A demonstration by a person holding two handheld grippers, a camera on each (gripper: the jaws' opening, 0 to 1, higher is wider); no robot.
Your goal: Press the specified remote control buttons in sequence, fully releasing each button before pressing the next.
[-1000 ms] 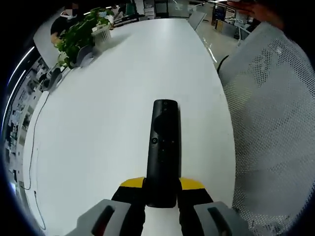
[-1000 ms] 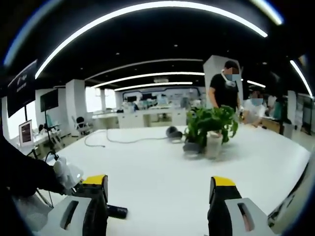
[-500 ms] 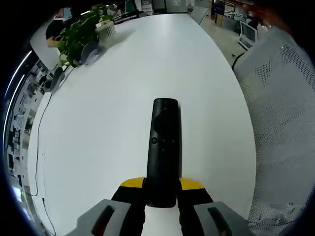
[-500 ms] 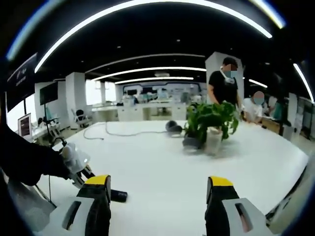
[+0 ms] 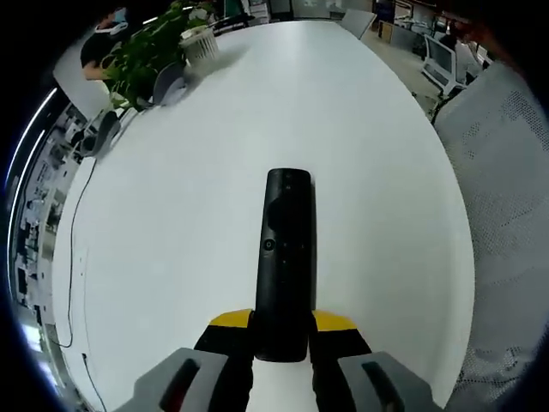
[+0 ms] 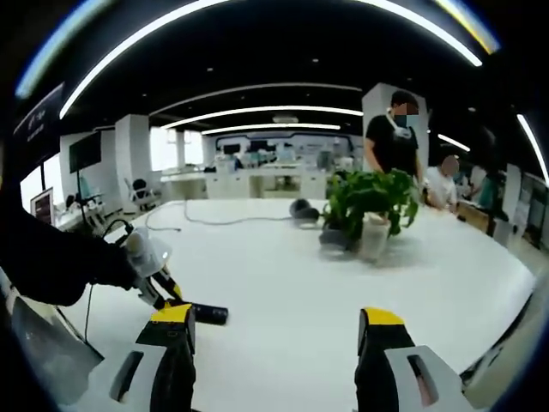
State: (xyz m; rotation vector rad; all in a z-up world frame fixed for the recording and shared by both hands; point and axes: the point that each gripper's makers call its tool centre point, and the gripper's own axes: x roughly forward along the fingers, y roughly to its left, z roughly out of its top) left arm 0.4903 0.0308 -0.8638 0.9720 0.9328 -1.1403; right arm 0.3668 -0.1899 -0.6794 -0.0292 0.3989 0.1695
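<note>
Gripping the black remote [image 5: 285,257] by its near end, the left gripper [image 5: 281,330] has its yellow-tipped jaws closed on both long sides, so the button face lies upward and the far end points out over the white counter [image 5: 180,197]. Held this way the remote looks steadied above the surface, its keys left free for the other tool to reach; that is my reading of the hold. In the right gripper view the same remote [image 6: 206,312] shows as a dark bar sticking out from the left gripper [image 6: 150,266], low at the left, with a dark sleeve [image 6: 51,266] behind it. The right gripper [image 6: 274,330] has its jaws spread wide with nothing between them, aimed across the counter and off to one side of the remote, so no press is under way yet by my judgement.

The counter is broad, glossy white and rounded at its edge. A potted plant [image 6: 371,210] stands near its far part, a thin cable [image 5: 69,257] trails along one side, and a mesh chair back [image 5: 515,215] sits just beside the edge. Beyond lies an open office with curved ceiling light strips [image 6: 257,21] and a standing person [image 6: 393,137] behind the plant
</note>
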